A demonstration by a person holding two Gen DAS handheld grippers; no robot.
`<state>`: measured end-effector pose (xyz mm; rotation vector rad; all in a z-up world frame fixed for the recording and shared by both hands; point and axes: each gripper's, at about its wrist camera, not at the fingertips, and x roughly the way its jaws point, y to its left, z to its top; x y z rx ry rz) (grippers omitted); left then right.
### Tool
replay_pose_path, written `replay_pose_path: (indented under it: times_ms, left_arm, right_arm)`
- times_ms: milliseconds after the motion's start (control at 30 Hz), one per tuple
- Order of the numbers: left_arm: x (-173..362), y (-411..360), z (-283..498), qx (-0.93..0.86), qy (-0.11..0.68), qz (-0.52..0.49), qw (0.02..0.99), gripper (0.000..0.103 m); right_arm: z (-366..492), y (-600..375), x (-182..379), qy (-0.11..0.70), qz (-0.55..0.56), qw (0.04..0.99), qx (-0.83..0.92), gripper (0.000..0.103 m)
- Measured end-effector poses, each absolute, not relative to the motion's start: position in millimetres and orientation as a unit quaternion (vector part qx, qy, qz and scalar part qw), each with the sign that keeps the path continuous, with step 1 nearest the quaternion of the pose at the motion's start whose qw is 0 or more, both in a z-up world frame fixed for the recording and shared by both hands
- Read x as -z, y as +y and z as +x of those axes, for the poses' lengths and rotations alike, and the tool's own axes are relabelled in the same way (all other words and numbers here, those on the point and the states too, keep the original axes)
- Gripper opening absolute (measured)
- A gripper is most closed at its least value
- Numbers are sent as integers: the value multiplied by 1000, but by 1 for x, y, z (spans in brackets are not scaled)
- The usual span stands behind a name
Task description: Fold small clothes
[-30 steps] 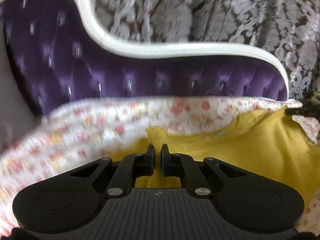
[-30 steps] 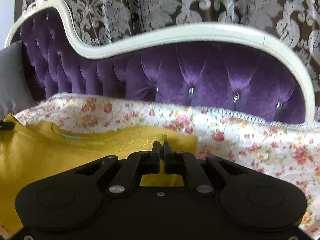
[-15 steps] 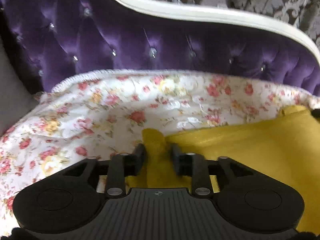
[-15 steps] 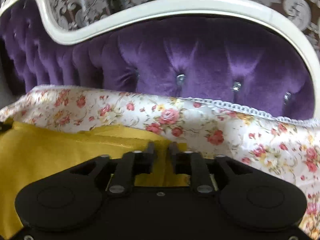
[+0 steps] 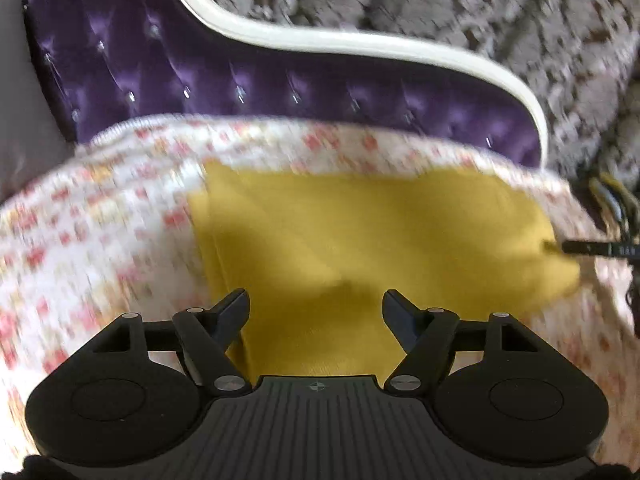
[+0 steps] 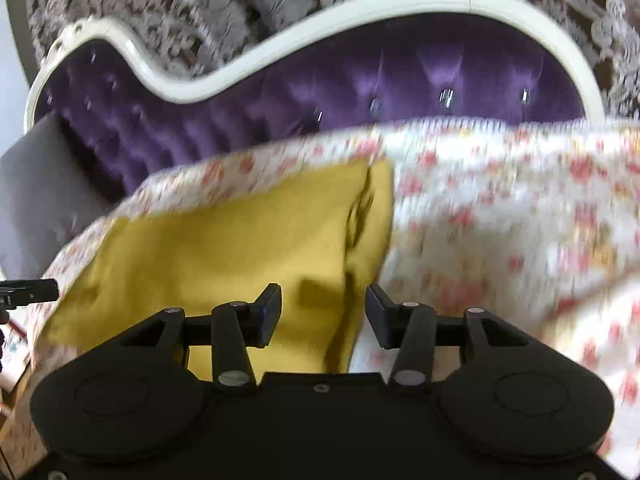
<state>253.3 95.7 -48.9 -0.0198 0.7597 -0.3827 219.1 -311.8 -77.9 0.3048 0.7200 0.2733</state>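
Note:
A mustard-yellow garment [image 5: 360, 240] lies folded flat on a floral sheet [image 5: 100, 220]. My left gripper [image 5: 316, 308] is open and empty, over the garment's near left part. In the right wrist view the same garment [image 6: 224, 248] lies left of centre, with a rumpled fold along its right edge. My right gripper [image 6: 323, 310] is open and empty above that right edge. The tip of the right gripper shows at the left view's right edge [image 5: 600, 249]; the left gripper's tip shows at the right view's left edge [image 6: 28, 291].
A purple tufted sofa back [image 5: 280, 92] with a cream frame [image 6: 320, 36] rises behind the floral sheet [image 6: 500, 220]. A grey cushion [image 6: 36, 200] sits at the left. Patterned curtains [image 5: 480, 8] hang behind the sofa.
Both grippers have opened and let go of the yellow garment, then pulled back and up. The garment now lies folded on the sheet.

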Motion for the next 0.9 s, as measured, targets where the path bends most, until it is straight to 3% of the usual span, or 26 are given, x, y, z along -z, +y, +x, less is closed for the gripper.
replay_pose_path:
  times_ms: [167, 200, 233, 500, 600, 767, 833, 900]
  left_arm:
    - [76, 86, 236, 178, 375, 25, 909, 72]
    - [78, 85, 235, 179, 371, 36, 911, 72]
    - [78, 84, 234, 179, 370, 42, 911, 72]
    - [77, 90, 236, 199, 382, 36, 902, 72]
    - [76, 85, 233, 205, 388, 63, 896, 72]
    - [50, 89, 234, 197, 378, 26, 904, 72]
    - [39, 84, 237, 186, 357, 1, 915, 72]
    - [34, 72, 243, 180, 340, -2, 923, 73]
  right_arm:
    - [206, -307, 84, 356, 172, 906, -148, 53]
    - [208, -304, 84, 360, 170, 905, -151, 41]
    - [210, -303, 83, 366, 170, 902, -153, 15]
    - [199, -304, 56, 385, 121, 904, -142, 12]
    - [206, -303, 78, 447, 81, 883, -114, 22]
    - [190, -297, 51, 372, 66, 921, -97, 26]
    - [189, -279, 41, 336, 37, 935, -105, 54]
    - [194, -256, 39, 311, 19, 942, -124, 59]
